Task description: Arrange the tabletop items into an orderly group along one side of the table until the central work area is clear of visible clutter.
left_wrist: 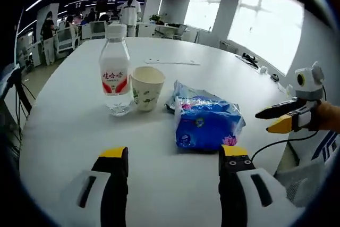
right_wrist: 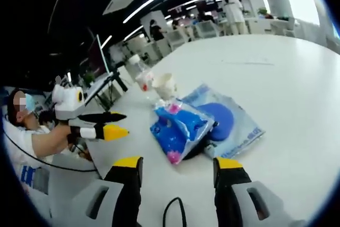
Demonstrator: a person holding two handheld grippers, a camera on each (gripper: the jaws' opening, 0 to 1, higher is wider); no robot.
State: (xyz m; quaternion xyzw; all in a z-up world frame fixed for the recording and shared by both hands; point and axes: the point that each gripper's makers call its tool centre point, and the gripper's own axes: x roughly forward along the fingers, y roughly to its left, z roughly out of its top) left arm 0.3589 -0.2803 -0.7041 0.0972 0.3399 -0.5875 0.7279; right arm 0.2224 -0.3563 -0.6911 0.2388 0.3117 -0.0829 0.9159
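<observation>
On the white surface point(left_wrist: 74, 115), a water bottle point(left_wrist: 115, 70) and a paper cup point(left_wrist: 146, 87) were seen upright and just beside each other, with a blue tissue pack point(left_wrist: 204, 123) laid near them on what appeared to be a flat blue plastic bag point(right_wrist: 234, 118). The left tool point(left_wrist: 174, 155) was held low over the near edge of the surface with its jaws spread apart and nothing between them, the tissue pack lying just beyond its tips. The right tool point(right_wrist: 178, 163) was likewise held with jaws parted and nothing gripped, short of the tissue pack.
</observation>
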